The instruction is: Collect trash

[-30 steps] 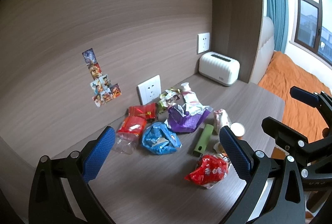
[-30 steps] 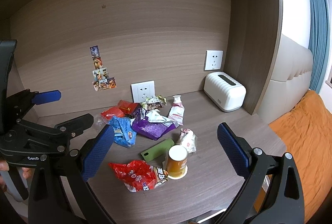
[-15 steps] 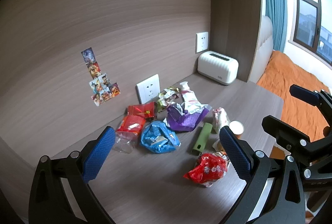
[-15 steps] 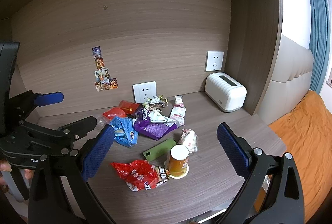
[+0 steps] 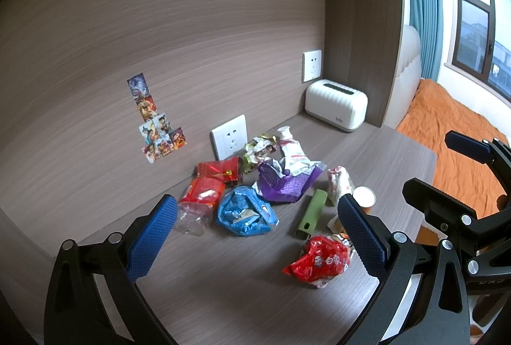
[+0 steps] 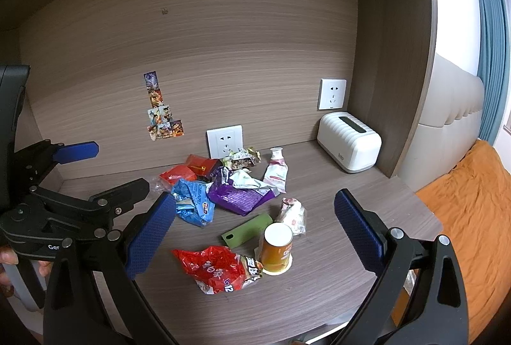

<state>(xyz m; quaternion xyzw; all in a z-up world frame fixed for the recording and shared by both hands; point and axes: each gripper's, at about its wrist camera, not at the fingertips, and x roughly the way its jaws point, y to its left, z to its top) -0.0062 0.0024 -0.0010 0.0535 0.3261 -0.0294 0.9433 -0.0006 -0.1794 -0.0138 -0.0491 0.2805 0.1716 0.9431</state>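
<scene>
The matt wood-grain laminate desk (image 6: 335,195) carries a glossy crinkled red foil snack wrapper (image 6: 214,266), a shiny blue plastic wrapper (image 5: 244,210), and a smooth ribbed white plastic box (image 6: 349,142).

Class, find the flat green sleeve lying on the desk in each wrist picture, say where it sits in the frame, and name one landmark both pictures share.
Left wrist: the green sleeve lies right of centre, between the blue wrapper and the paper cup.
Right wrist: the green sleeve lies at centre, just left of the paper cup.
Shared landmark: the white toaster at the desk's back right corner.
</scene>
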